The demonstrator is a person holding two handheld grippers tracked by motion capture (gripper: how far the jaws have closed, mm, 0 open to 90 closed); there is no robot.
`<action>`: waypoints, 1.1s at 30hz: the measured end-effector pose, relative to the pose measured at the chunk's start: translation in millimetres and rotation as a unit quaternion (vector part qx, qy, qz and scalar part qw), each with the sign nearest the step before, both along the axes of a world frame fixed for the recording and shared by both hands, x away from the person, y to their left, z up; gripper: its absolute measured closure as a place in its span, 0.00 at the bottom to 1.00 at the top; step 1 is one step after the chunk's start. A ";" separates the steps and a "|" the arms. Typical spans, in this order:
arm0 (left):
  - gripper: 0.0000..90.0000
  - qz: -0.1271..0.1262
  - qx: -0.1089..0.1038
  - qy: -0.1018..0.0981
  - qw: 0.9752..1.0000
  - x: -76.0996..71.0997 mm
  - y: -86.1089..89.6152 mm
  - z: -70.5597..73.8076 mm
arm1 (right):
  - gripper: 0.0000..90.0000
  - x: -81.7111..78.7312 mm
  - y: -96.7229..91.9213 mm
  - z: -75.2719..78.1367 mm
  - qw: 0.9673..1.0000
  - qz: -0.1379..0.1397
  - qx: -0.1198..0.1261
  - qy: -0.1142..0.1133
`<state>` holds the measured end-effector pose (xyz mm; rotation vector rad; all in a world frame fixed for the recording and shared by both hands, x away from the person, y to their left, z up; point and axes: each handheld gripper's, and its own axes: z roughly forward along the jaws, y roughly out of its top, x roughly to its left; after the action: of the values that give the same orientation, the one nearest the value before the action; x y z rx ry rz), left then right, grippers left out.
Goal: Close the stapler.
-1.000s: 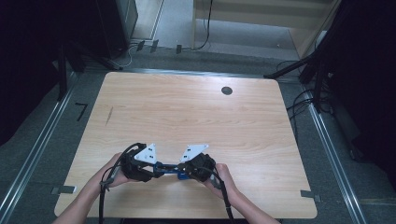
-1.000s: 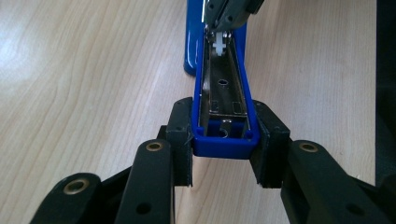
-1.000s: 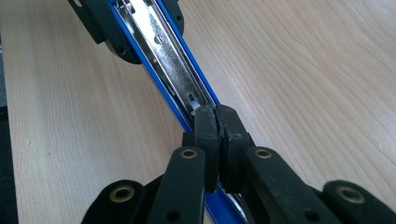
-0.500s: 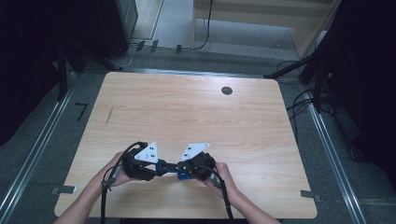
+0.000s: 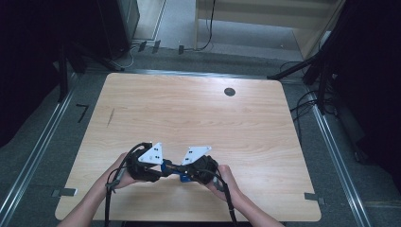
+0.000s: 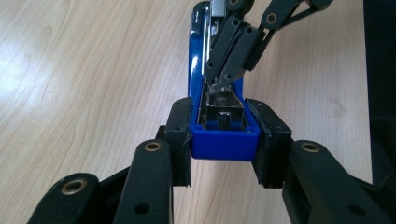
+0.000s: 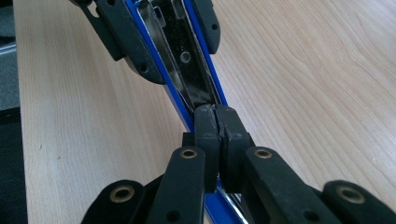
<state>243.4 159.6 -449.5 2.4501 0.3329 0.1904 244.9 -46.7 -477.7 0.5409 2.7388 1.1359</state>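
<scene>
A blue stapler point(image 5: 172, 169) with a metal tray lies between my two grippers near the table's front edge. My left gripper point(image 6: 224, 135) is shut on the stapler's point(image 6: 225, 145) blue end, one pad on each side of it. My right gripper point(image 7: 216, 123) is shut, pads pressed together, with its tips down in the stapler's point(image 7: 182, 60) metal tray. I cannot tell whether a thin part is pinched between them. In the high view the left gripper point(image 5: 163, 168) and the right gripper point(image 5: 182, 172) point at each other, each in one hand.
The wooden table point(image 5: 198, 113) has a small dark round hole point(image 5: 230, 91) at the back right and a thin dark mark point(image 5: 110, 117) at the left. Cables point(image 5: 302, 101) and dark stands surround the table on the floor.
</scene>
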 end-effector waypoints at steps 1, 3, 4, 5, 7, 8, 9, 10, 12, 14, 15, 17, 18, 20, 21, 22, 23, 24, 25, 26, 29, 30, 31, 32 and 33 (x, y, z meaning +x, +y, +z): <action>0.72 0.000 0.000 0.000 1.000 0.0 0.0 0.0 | 0.99 0.0 0.0 0.0 1.000 0.000 0.000 0.000; 0.72 0.000 -0.004 -0.002 1.000 0.2 -1.8 1.0 | 0.99 0.4 -1.3 0.7 1.000 -0.002 0.000 0.001; 0.71 0.001 -0.005 -0.005 1.000 0.2 -3.3 1.9 | 0.99 1.1 -2.8 0.7 1.000 0.001 0.002 0.001; 0.71 0.001 -0.005 -0.005 1.000 0.2 -3.3 1.9 | 0.99 1.1 -2.8 0.7 1.000 0.001 0.002 0.001; 0.70 0.002 -0.005 -0.004 1.000 0.3 -4.1 2.2 | 0.99 1.4 -3.5 0.6 1.000 0.001 0.003 0.002; 0.67 0.005 0.000 0.004 1.000 0.7 -4.2 0.9 | 0.99 1.4 -4.0 0.7 1.000 0.000 0.004 0.001; 0.63 0.005 0.000 0.004 1.000 0.7 -4.2 0.9 | 0.99 1.4 -4.0 0.7 1.000 0.000 0.004 0.001; 0.61 0.007 0.001 0.008 1.000 0.8 -3.8 -0.3 | 0.99 1.2 -5.2 1.4 1.000 0.001 0.003 0.002; 0.61 0.010 -0.001 0.010 1.000 1.0 -2.7 -2.3 | 0.99 1.6 -6.3 1.7 1.000 0.000 0.004 0.002; 0.62 0.019 -0.011 0.007 1.000 1.8 -3.4 -4.2 | 0.99 1.9 -8.4 2.5 1.000 -0.002 0.005 0.005; 0.64 0.024 -0.018 0.007 1.000 2.1 -6.8 -7.1 | 0.99 2.7 -10.2 2.7 1.000 -0.002 0.008 0.004; 0.68 0.021 -0.016 0.002 1.000 1.8 -9.5 -8.5 | 0.99 2.7 -10.9 3.0 1.000 -0.004 0.008 0.005; 0.70 0.017 -0.018 -0.004 1.000 0.6 -15.6 -11.0 | 0.99 2.7 -12.3 3.6 1.000 -0.007 0.008 0.006; 0.71 0.019 -0.019 -0.008 1.000 0.4 -17.4 -11.2 | 1.00 2.7 -13.0 3.8 1.000 -0.008 0.008 0.005; 0.71 0.019 -0.024 -0.009 0.999 1.1 -18.2 -11.3 | 1.00 2.9 -14.0 4.1 1.000 -0.009 0.008 0.006; 0.72 0.019 -0.029 -0.007 0.999 1.8 -18.8 -11.6 | 1.00 3.9 -16.9 4.6 1.000 -0.011 0.010 0.006; 0.72 0.018 -0.035 -0.006 0.999 2.0 -19.8 -12.0 | 1.00 3.9 -16.9 4.6 1.000 -0.011 0.010 0.006; 0.72 0.018 -0.040 -0.008 0.999 2.3 -22.8 -12.5 | 1.00 4.4 -18.3 4.8 1.000 -0.014 0.011 0.004; 0.72 0.018 -0.040 -0.008 0.999 2.3 -22.8 -12.5 | 1.00 4.4 -18.3 4.8 1.000 -0.014 0.011 0.004; 0.72 0.015 -0.043 -0.009 0.999 3.2 -24.8 -12.3 | 1.00 5.0 -20.4 5.4 1.000 -0.020 0.011 0.007; 0.73 0.013 -0.048 -0.011 0.999 4.1 -27.0 -12.5 | 1.00 5.2 -22.6 5.4 1.000 -0.021 0.012 0.008; 0.73 0.013 -0.051 -0.009 0.999 4.4 -27.8 -12.8 | 1.00 5.1 -23.3 5.6 1.000 -0.023 0.011 0.006; 0.73 0.012 -0.054 -0.010 0.998 4.8 -28.9 -13.3 | 1.00 5.1 -24.1 5.8 1.000 -0.024 0.010 0.006; 0.73 0.011 -0.052 -0.011 0.999 5.2 -30.1 -13.0 | 1.00 5.3 -25.7 6.0 1.000 -0.025 0.010 0.009; 0.73 0.011 -0.052 -0.011 0.999 5.2 -30.1 -13.0 | 1.00 5.3 -25.7 6.0 1.000 -0.025 0.010 0.009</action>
<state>248.6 129.4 -462.5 2.3404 0.3515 0.2040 250.1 -72.4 -471.7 0.6211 2.7152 1.1548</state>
